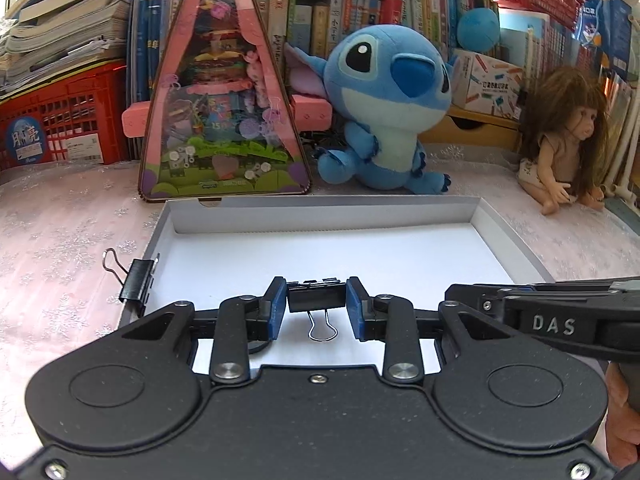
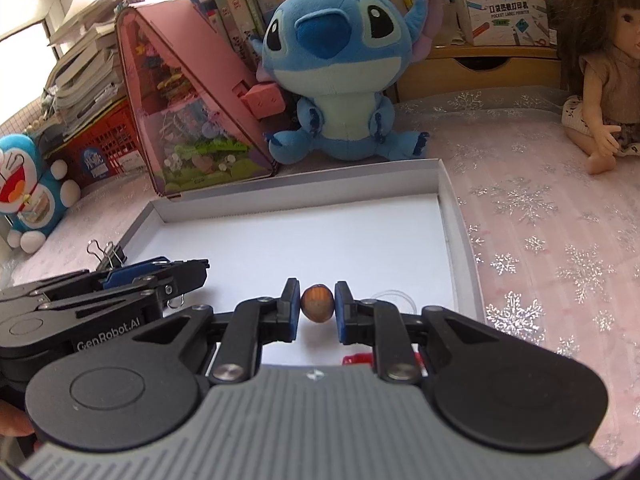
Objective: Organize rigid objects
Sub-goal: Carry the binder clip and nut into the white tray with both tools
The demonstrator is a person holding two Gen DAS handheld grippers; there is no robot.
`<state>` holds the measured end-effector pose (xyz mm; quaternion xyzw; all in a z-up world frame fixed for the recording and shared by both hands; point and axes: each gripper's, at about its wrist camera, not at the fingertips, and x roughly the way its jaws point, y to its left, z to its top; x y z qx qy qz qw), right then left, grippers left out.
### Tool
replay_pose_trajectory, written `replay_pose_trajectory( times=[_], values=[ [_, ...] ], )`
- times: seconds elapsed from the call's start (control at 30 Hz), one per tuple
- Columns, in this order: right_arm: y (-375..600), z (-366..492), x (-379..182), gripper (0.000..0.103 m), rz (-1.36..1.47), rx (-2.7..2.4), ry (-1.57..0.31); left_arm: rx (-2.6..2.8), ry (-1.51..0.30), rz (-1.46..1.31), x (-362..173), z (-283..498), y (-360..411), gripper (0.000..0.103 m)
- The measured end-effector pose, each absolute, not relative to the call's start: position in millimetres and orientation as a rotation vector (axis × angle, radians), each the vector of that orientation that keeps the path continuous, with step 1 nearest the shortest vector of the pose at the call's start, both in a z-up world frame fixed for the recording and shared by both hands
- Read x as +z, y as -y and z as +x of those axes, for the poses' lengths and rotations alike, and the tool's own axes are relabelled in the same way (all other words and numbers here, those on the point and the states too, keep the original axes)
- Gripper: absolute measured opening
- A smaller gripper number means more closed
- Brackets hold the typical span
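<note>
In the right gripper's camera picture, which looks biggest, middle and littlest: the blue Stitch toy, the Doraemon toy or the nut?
Largest to smallest, as they look in that picture:
1. Stitch plush
2. Doraemon plush
3. Nut, littlest even though it is nearest the camera, held in the right gripper

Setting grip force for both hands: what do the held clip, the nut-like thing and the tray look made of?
Binder clip: matte black sheet metal with shiny wire handles. Nut: brown, hard-looking shell with a faint sheen, probably a hazelnut. Tray: matte white-grey cardboard, judging by its folded walls.
</note>
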<state>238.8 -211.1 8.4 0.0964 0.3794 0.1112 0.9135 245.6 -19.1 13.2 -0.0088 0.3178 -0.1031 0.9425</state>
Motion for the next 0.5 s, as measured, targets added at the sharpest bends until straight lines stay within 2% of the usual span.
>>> replay_pose_trajectory(
  times=[0.37,0.5],
  values=[
    [208.9,236.8,5.6,0.023,0.163,0.219,-0.775,-0.208,-0.671,-0.006,4.9,246.2,22.5,0.03],
    [211.4,233.4,8.9,0.028,0.168,0.221,-0.758,-0.213,-0.656,-0.002,8.3,243.5,23.0,0.031]
  ],
)
